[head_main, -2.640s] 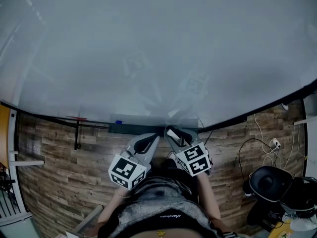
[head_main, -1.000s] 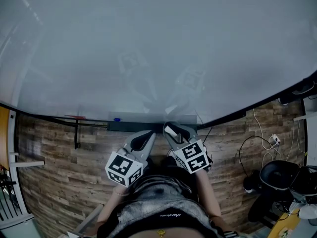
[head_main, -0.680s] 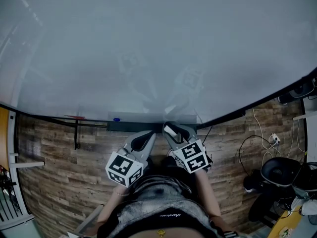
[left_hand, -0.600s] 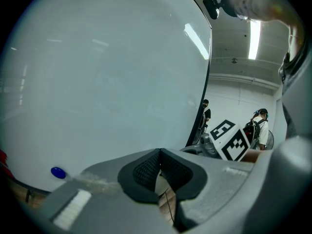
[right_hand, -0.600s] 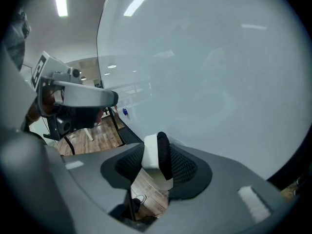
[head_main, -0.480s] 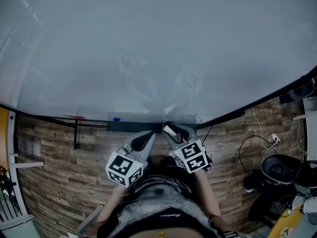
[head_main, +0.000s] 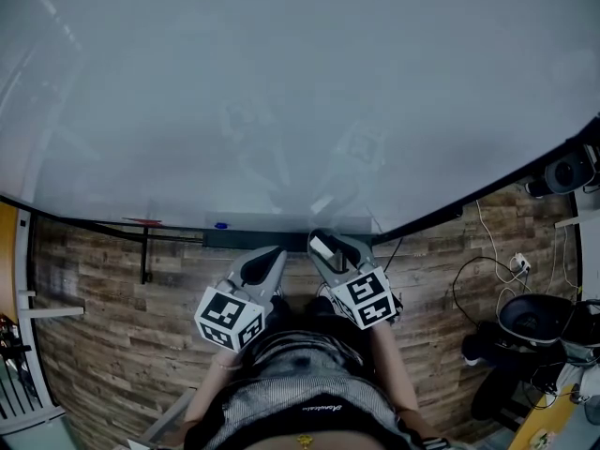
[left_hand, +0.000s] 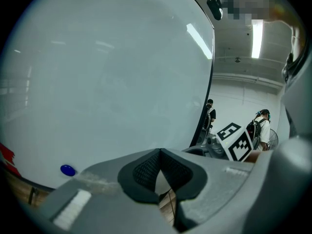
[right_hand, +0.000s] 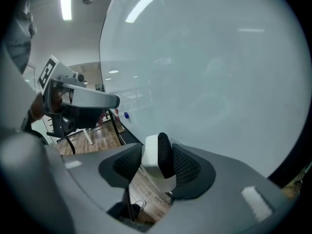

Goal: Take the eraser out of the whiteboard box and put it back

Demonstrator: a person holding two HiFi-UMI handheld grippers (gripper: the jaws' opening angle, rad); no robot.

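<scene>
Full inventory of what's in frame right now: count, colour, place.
whiteboard: one, white, upright, fills the upper head view
whiteboard box: one, dark, along the board's bottom edge
eraser: one, white with black felt, between the right gripper's jaws
blue dot, likely a magnet: one, on the board above the box's left end
red item: one, board's bottom edge, far left; too small to identify
cables: a few, white and black, on the wood floor at right
bystanders: two, background of the left gripper view
left gripper: jaws together, empty
right gripper: jaws just been opening, pads touching the eraser
torso: grey patterned top, bottom centre
</scene>
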